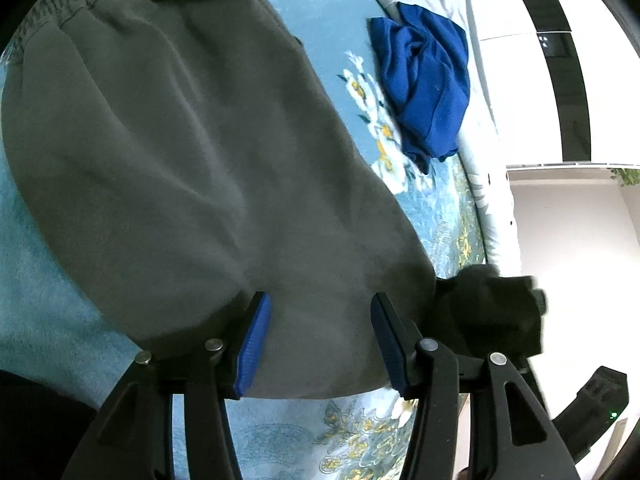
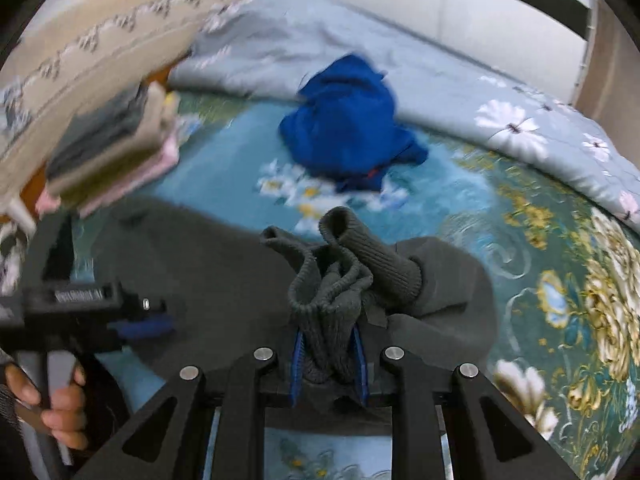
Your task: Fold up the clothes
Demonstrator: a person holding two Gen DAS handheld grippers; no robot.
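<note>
Grey jogging trousers (image 1: 180,160) lie spread on a blue flowered bedspread (image 1: 448,216), elastic waistband (image 1: 60,4) at the far upper left. My left gripper (image 1: 320,336) stands open over the near end of the fabric, and its blue pads (image 1: 254,344) do not press on the cloth. In the right wrist view my right gripper (image 2: 328,364) is shut on the trousers' bunched ribbed cuffs (image 2: 348,264), which stick up above the pads. The left gripper (image 2: 148,326) shows at the left there, held by a hand (image 2: 60,412).
A crumpled blue garment (image 2: 344,120) lies farther back on the bedspread (image 2: 540,280). A stack of folded clothes (image 2: 108,148) sits at the left by the headboard. A grey-blue flowered quilt (image 2: 520,120) is heaped along the back. A blurred dark shape (image 1: 492,312) is beside my left gripper.
</note>
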